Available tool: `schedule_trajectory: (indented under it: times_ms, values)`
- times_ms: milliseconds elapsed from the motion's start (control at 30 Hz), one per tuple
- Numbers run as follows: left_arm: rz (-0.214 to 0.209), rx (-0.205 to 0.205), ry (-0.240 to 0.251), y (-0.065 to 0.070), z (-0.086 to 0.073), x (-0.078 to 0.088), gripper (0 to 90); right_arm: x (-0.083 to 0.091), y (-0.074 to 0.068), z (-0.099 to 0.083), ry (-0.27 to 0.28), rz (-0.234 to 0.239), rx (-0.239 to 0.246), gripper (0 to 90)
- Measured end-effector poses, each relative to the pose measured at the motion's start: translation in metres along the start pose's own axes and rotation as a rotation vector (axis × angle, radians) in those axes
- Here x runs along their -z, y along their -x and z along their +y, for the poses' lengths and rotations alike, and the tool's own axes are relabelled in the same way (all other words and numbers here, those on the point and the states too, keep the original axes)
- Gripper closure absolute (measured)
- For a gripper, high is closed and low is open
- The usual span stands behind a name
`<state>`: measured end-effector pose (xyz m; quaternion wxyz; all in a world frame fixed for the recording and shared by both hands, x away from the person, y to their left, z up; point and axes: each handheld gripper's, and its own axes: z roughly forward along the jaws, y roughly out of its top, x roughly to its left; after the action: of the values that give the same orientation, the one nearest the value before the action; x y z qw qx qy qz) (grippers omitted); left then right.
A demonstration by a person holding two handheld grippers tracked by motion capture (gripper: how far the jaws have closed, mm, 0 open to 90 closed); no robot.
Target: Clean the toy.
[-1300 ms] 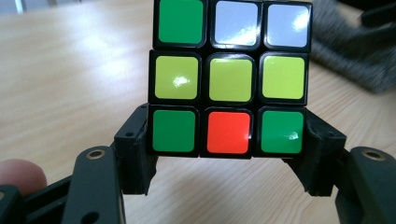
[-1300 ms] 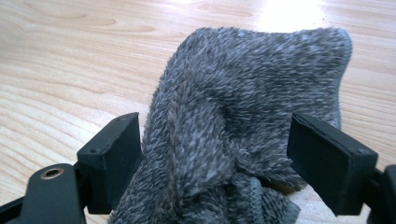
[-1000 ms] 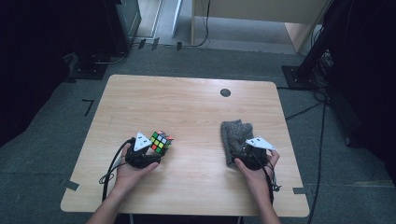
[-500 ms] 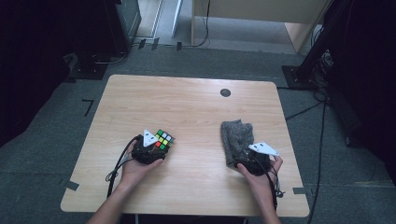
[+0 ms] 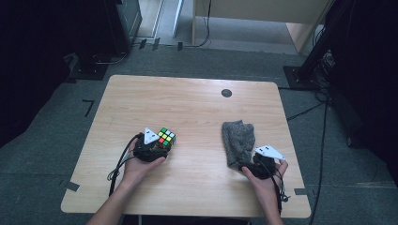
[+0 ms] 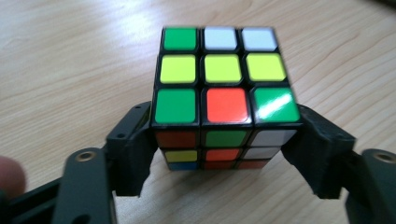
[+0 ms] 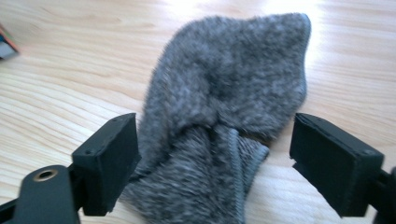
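A scrambled Rubik's cube (image 5: 166,137) (image 6: 224,88) rests on the wooden table (image 5: 187,103), left of centre. My left gripper (image 5: 161,144) (image 6: 224,140) has its jaws on either side of the cube's near lower part. They have just been opening, with the cube still between them, and I take them as open. A grey fuzzy sock (image 5: 238,139) (image 7: 233,74) lies crumpled on the right side. My right gripper (image 5: 243,161) (image 7: 215,154) stands open at the sock's near end, with both pads clear of the fabric.
A small black round mark (image 5: 226,93) sits on the table's far side. Bare wood lies between the cube and the sock. Dark stands and cables (image 5: 300,112) run over the grey floor around the table. A corner of the cube (image 7: 5,44) shows far left in the right gripper view.
The left gripper and the cube have crept slightly away and to the right. The right gripper has drawn back a little toward the near right; the sock has stayed put.
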<state>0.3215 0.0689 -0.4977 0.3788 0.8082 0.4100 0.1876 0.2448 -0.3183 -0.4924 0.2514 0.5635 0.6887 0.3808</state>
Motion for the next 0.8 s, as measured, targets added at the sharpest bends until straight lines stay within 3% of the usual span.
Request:
schedule_trajectory:
  times_ms: [233,367,567,667,800]
  values:
    - [-0.050,0.045,0.070,-0.010,0.004,0.029,22.1,0.013,0.000,0.015,0.040,0.063,0.013,12.2]
    - [-0.050,0.067,0.111,-0.016,0.006,0.049,21.6,0.022,0.004,0.014,0.004,0.094,0.070,6.9]
    - [-0.018,0.074,0.135,-0.027,-0.003,0.076,21.2,0.037,0.020,0.000,-0.022,0.083,0.073,6.9]
    - [-0.007,0.085,0.156,-0.035,-0.013,0.092,21.3,0.044,0.031,-0.007,-0.024,0.071,0.051,6.9]
    - [0.000,0.132,0.179,-0.050,-0.033,0.108,21.7,0.051,0.045,-0.020,-0.040,0.047,0.023,6.9]
